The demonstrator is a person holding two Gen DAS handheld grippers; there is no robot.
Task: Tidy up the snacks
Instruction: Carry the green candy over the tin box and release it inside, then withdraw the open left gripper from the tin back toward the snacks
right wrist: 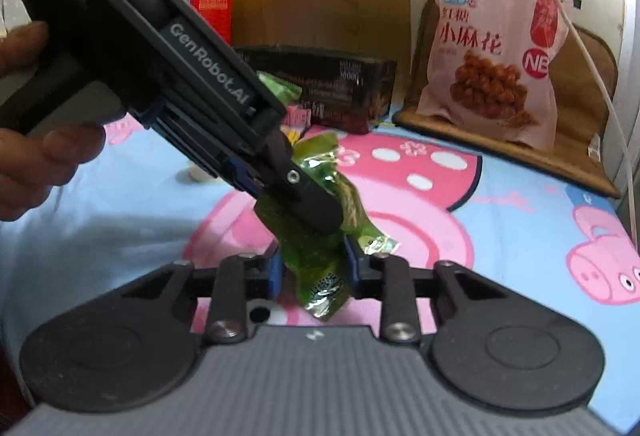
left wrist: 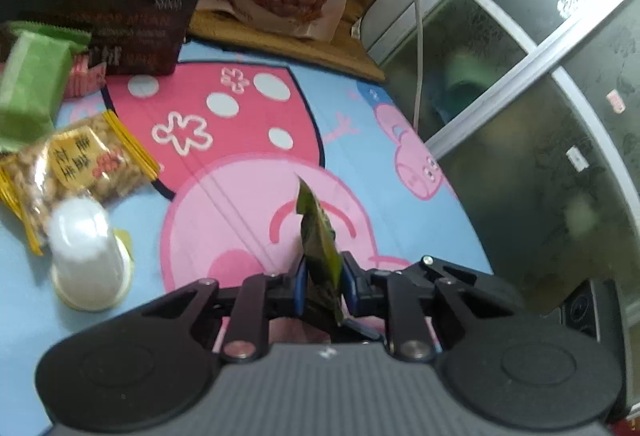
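A crinkled green snack packet (right wrist: 316, 256) is held above a blue and pink cartoon mat (right wrist: 500, 220), pinched between the blue-padded fingers of the right gripper (right wrist: 314, 268) at the bottom of the view. The left gripper (right wrist: 308, 203), held by a hand (right wrist: 36, 139) at the left edge, reaches in diagonally and clamps the same packet higher up. Behind, a dark box (right wrist: 340, 87) lies on the mat and a pale bag of fried dough twists (right wrist: 496, 63) stands upright at the right.

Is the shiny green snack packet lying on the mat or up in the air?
Up in the air: the crinkly green foil snack packet sits between both grippers' fingers above the cartoon pig mat.
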